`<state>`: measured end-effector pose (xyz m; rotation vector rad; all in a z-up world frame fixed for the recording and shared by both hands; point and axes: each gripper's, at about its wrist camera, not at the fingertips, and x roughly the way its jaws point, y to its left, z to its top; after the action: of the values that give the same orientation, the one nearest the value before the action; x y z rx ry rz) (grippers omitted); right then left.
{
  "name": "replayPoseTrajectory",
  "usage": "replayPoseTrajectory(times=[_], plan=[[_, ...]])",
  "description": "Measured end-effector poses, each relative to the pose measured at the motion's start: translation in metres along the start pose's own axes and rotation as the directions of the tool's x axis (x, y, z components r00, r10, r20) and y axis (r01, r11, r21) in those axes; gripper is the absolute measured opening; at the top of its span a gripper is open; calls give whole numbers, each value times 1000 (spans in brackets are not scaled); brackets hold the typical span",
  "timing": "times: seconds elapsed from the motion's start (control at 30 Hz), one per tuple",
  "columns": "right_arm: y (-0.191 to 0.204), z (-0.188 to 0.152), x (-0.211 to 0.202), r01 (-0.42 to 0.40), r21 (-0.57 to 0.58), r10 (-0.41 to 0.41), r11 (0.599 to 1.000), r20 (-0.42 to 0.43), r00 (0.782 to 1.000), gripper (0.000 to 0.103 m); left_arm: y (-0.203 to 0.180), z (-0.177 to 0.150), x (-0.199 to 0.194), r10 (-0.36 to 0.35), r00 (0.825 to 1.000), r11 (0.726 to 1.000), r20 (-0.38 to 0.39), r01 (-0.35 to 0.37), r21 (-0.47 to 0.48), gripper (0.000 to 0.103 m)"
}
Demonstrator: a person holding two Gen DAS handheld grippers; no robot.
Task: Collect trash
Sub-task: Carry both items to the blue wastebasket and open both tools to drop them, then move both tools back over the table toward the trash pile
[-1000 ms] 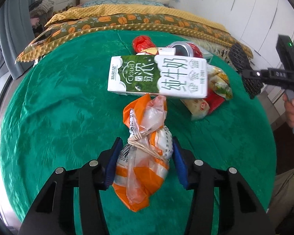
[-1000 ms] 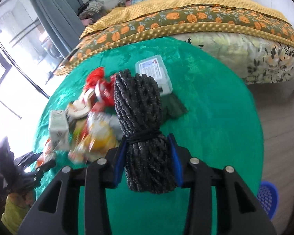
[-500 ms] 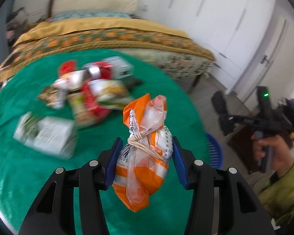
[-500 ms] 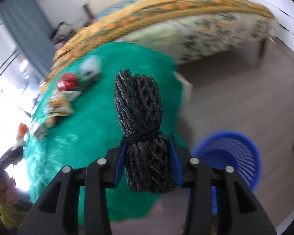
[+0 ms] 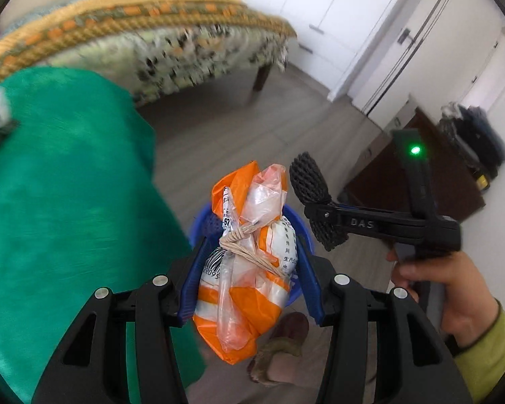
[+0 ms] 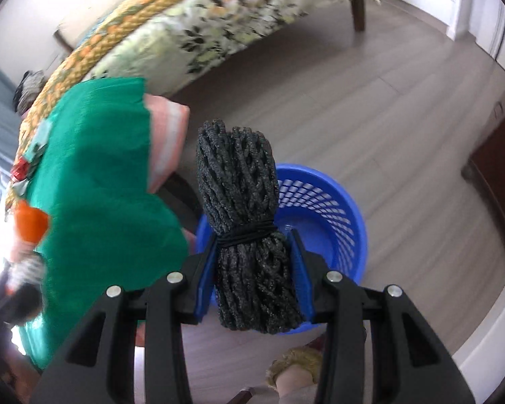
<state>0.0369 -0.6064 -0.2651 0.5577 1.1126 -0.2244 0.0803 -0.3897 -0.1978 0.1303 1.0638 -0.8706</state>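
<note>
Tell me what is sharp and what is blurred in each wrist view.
Left wrist view: the orange bag in the left gripper is sharp; the bed and green tablecloth smear. Right wrist view: the black mesh bundle and blue basket are sharp; the tablecloth smears and the left edge blows out white.

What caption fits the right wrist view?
Right tongs shut on a black net bundle, held above the blue basket on the floor.

Both tools point steeply down, the left tool [image 5: 249,269] and right tool [image 6: 254,269] each clamped on a load.
</note>
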Motion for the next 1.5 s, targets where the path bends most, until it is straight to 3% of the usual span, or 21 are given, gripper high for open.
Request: replayPoseTrajectory(times=[0.23,0.27,0.3,0.33,0.37,0.5,0.73,0.97,1.13,1.27,1.33,1.5], plan=[[-25,7,17,-23,47,24,999,-23,999,44,-4,6,81,14,998,1000,-65,-15,-6,51],[-28,8,20,-23,50,24,998,-27,999,47,-5,7,91,17,997,1000,-70,-17,1,51],[-31,8,23,-24,60,26,998,-26,999,57,-5,8,100,19,997,1000,-73,-19,7,52],[-36,9,26,-32,83,35,996,-27,999,68,-5,9,107,18,997,1000,-74,-17,11,60],[-39,9,27,-41,98,44,994,-30,999,71,-5,10,111,17,997,1000,-75,-17,13,72],[-47,9,22,-42,122,44,992,-14,999,75,0,11,118,41,997,999,-65,-42,-5,81],[-31,16,-13,-8,76,-1,997,123,992,85,1,7,62,51,999,998,21,-50,-27,88],[29,6,-56,61,-73,-32,995,348,937,85,13,-20,-34,128,981,992,144,-128,-8,92],[92,-7,-63,108,-230,4,967,440,898,85,53,-52,-90,248,952,968,179,-238,-75,92],[147,-26,-56,61,-336,94,940,428,899,86,95,-83,-131,336,924,936,179,-307,-172,92],[176,-39,-50,23,-390,148,920,402,904,86,118,-97,-150,386,906,910,175,-343,-231,92],[265,-78,-26,-72,-561,267,825,275,924,86,177,-119,-198,523,840,808,145,-433,-400,94]])
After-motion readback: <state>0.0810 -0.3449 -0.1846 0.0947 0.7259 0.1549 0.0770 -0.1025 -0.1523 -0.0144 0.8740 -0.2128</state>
